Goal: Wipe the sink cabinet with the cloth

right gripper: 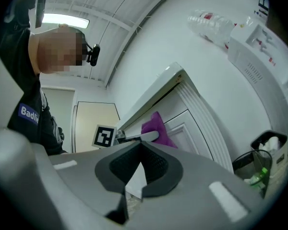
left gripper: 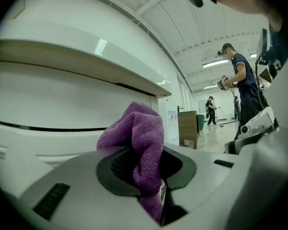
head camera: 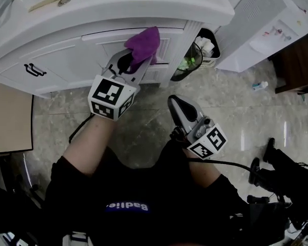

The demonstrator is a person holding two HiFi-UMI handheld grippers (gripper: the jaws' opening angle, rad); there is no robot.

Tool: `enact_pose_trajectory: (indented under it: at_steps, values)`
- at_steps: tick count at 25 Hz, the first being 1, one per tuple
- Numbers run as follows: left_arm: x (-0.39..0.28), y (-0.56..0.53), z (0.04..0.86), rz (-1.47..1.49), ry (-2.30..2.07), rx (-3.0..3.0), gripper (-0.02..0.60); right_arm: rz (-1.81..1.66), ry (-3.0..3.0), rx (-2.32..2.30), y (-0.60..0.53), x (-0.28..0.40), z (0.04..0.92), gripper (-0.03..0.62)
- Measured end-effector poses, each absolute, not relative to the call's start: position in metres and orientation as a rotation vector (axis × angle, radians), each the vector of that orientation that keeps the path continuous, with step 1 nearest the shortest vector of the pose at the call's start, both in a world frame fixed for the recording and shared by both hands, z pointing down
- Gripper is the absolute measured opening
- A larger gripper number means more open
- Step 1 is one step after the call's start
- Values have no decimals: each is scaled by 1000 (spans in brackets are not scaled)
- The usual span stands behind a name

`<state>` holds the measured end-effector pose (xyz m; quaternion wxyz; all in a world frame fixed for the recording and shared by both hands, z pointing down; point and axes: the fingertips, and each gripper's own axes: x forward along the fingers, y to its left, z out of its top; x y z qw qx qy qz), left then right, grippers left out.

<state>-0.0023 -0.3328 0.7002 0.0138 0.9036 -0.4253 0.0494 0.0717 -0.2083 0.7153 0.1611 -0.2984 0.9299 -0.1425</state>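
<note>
The white sink cabinet (head camera: 66, 55) fills the top of the head view, its doors facing me. A purple cloth (head camera: 143, 44) is bunched against the upper part of a door panel, just under the countertop edge. My left gripper (head camera: 127, 61) is shut on the cloth. In the left gripper view the cloth (left gripper: 141, 138) hangs pinched between the jaws of the left gripper (left gripper: 146, 169), close to the cabinet front (left gripper: 62, 104). My right gripper (head camera: 177, 104) is held lower over the floor, shut and holding nothing. In the right gripper view the right gripper (right gripper: 140, 153) points toward the cloth (right gripper: 156, 128).
A small bin (head camera: 201, 53) with a bag and rubbish stands right of the cabinet. A white unit (head camera: 256, 24) and a dark desk (head camera: 297, 65) lie further right, with a small bottle (head camera: 259, 85) on the marble floor. A tan tabletop (head camera: 7, 119) sits at left.
</note>
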Motion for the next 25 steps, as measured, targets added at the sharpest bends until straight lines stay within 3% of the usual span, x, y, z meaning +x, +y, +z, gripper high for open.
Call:
enact_pose_trajectory:
  at_steps: [7,12,25]
  values:
    - [-119,-321,737,176,-1597,2655,87,-440,2678,-814,-213,54,725,-6]
    - [-165,-329,798,289,-1707,2551,87,-456,2692,-801,-210,47,730,-6]
    - [-83,-363,847,222,-1550,2559,87,-443,2678,-849,-198,64,729,-6]
